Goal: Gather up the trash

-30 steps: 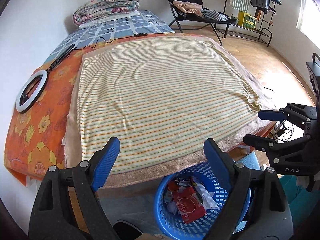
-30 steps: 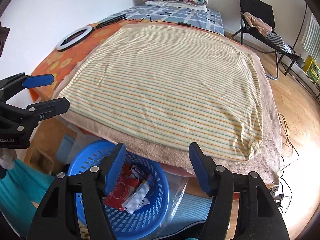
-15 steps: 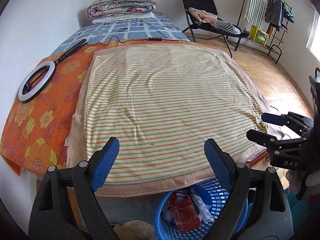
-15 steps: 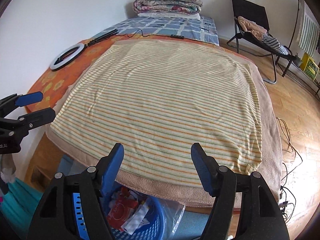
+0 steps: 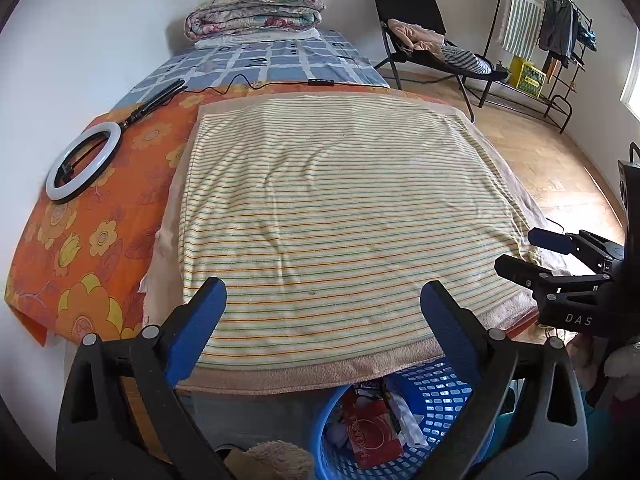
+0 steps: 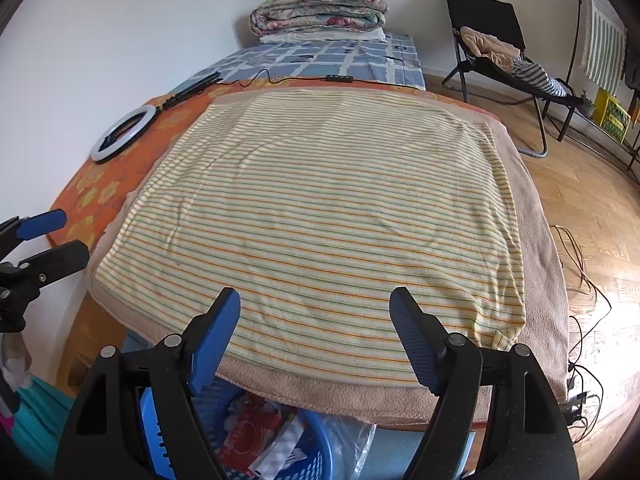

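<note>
A blue plastic basket (image 5: 434,404) stands on the floor below the bed's near edge, with trash in it: a red wrapper (image 5: 370,436) and white scraps. In the right wrist view the basket (image 6: 316,450) and red wrapper (image 6: 250,432) show at the bottom. My left gripper (image 5: 322,310) hangs over the striped blanket's near edge, jaws opening wide, nothing between them. My right gripper (image 6: 316,318) hovers there too, jaws opening, empty. Each gripper shows in the other's view: the right gripper (image 5: 528,254) at the right edge, the left gripper (image 6: 56,232) at the left edge.
A striped blanket (image 5: 340,216) covers the bed over a beige towel and an orange flowered sheet (image 5: 88,236). A ring light (image 5: 82,162) lies at the left. Folded quilts (image 5: 256,10) sit at the far end. A black chair (image 5: 424,36), a clothes rack (image 5: 560,32) and cables (image 6: 580,264) stand on the wood floor.
Both grippers have pulled back from above the basket toward the bed, so less of the basket shows. Both pairs of jaws have spread wider.
</note>
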`<state>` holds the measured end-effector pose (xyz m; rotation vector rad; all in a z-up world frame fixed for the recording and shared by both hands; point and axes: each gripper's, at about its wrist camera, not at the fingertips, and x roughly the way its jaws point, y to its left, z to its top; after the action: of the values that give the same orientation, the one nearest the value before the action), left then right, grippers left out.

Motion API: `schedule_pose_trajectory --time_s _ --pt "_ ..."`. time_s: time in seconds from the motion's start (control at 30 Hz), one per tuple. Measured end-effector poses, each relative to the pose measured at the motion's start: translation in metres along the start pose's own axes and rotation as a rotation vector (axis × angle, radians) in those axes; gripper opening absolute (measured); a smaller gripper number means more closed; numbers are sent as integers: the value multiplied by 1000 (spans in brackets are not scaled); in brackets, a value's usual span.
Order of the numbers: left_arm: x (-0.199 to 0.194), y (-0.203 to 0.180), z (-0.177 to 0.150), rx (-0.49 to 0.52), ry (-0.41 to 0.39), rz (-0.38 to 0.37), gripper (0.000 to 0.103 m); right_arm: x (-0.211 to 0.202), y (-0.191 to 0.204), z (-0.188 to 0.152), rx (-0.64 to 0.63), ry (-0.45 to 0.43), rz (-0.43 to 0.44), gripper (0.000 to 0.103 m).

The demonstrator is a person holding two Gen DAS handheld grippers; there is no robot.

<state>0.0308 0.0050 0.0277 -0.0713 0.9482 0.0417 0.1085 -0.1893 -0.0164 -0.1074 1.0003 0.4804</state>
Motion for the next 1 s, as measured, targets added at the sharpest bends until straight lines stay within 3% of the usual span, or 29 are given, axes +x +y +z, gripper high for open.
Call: schedule_pose_trajectory --time_s 1.0 --pt "5 -4 -1 0 19 17 101 -2 -11 -1 33 -13 -22 79"
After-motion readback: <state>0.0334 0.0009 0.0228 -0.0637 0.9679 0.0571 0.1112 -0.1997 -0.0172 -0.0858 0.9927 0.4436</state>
